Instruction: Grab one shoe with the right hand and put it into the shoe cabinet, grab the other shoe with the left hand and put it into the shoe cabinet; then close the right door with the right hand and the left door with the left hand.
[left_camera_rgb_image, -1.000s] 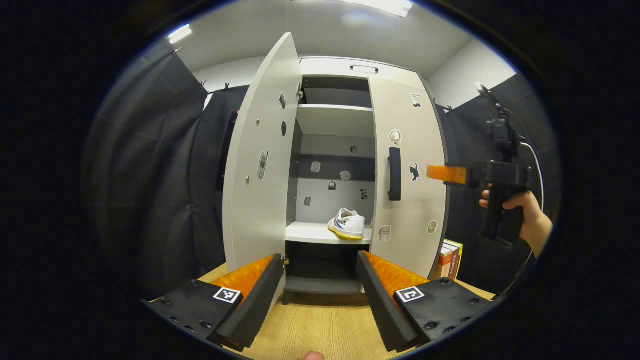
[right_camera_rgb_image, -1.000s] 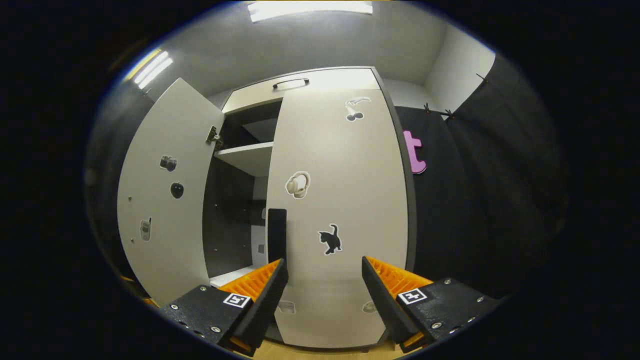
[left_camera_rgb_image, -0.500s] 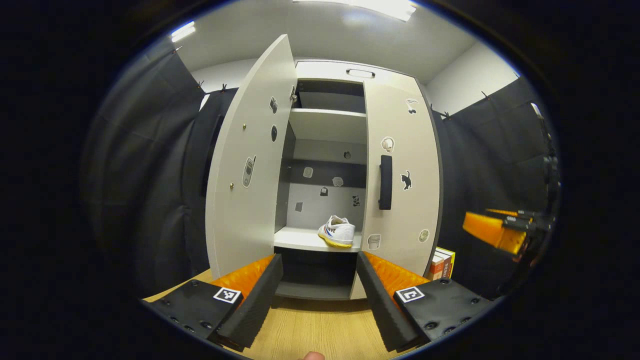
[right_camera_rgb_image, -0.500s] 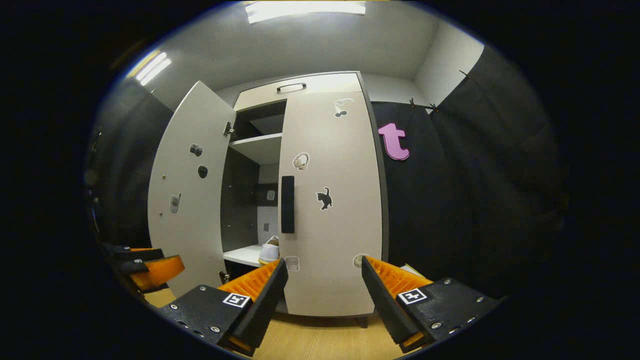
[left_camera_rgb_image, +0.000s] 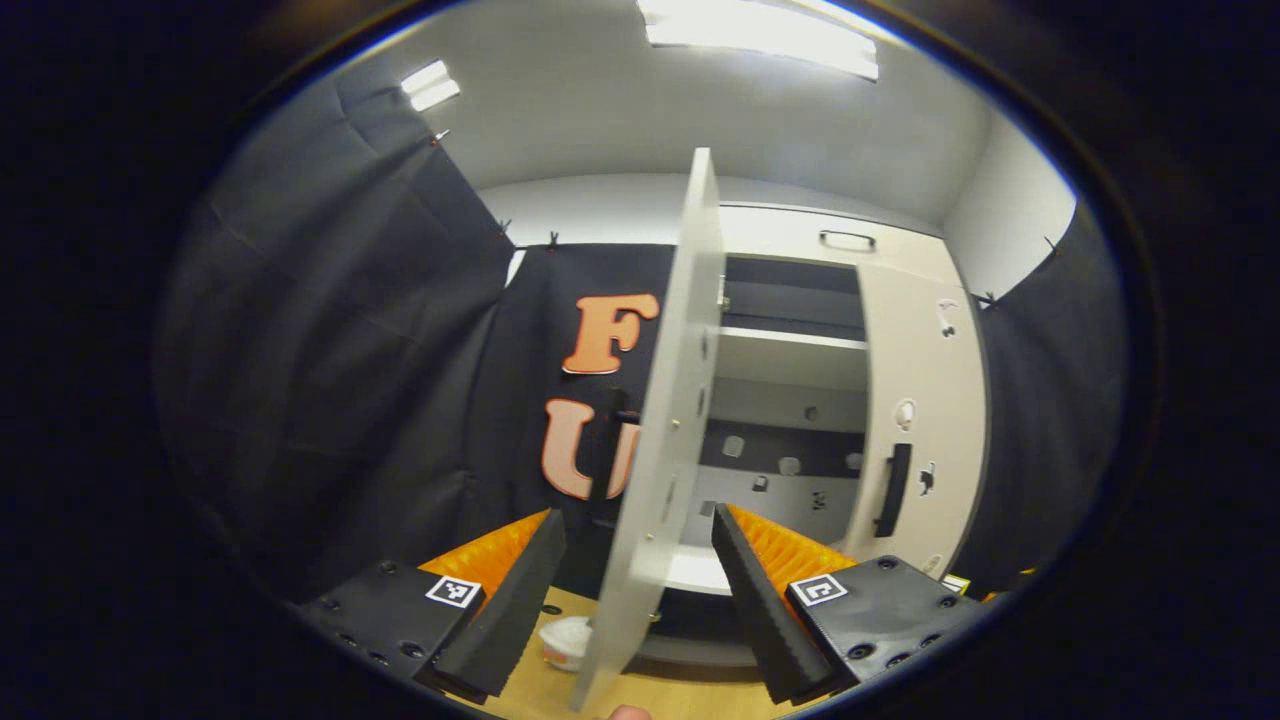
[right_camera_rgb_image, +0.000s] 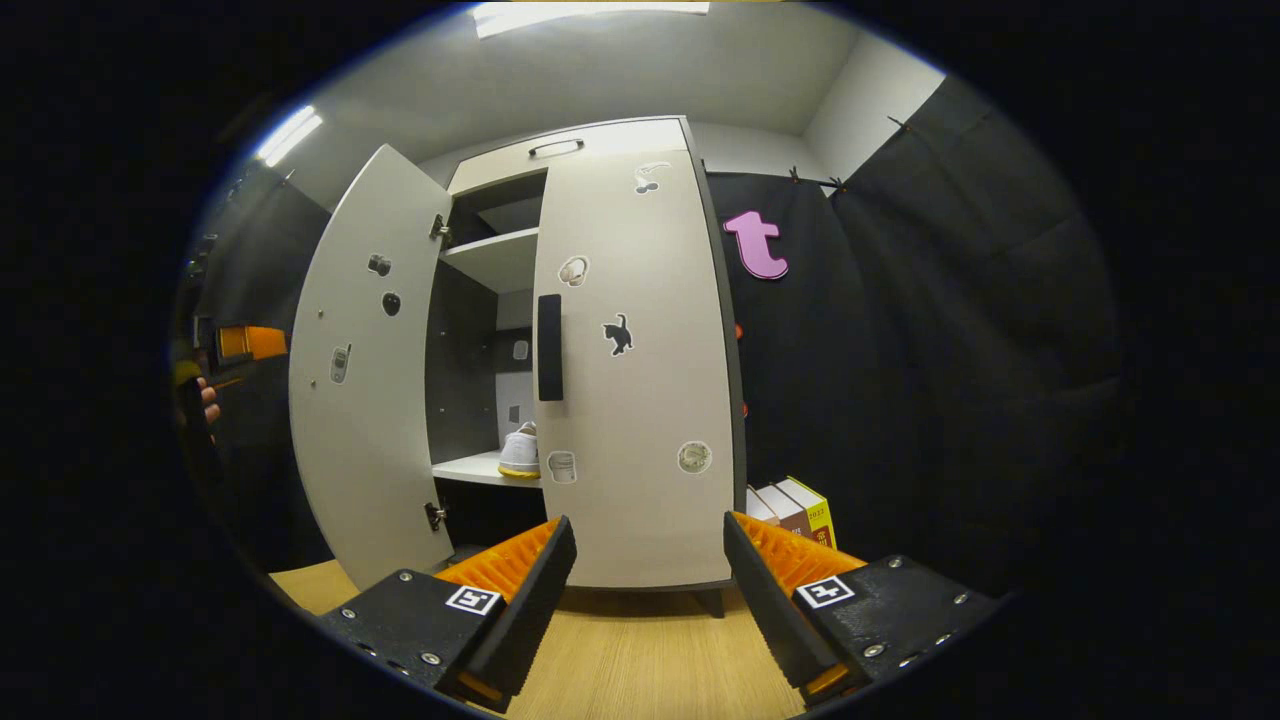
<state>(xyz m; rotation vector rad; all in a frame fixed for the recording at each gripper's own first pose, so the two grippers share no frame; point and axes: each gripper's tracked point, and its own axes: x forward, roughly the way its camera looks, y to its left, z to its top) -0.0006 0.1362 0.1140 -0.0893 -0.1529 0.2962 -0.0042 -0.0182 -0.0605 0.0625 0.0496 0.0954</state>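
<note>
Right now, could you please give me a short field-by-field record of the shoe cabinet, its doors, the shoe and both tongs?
cabinet: shoe cabinet, standing on the wood floor
right door: right door shut
left door: left door swung open
shoe: white shoe on the middle shelf
left tongs: left tongs open, straddling the left door's edge
right tongs: right tongs open, empty, in front of the right door
beside cabinet: books at its right
</note>
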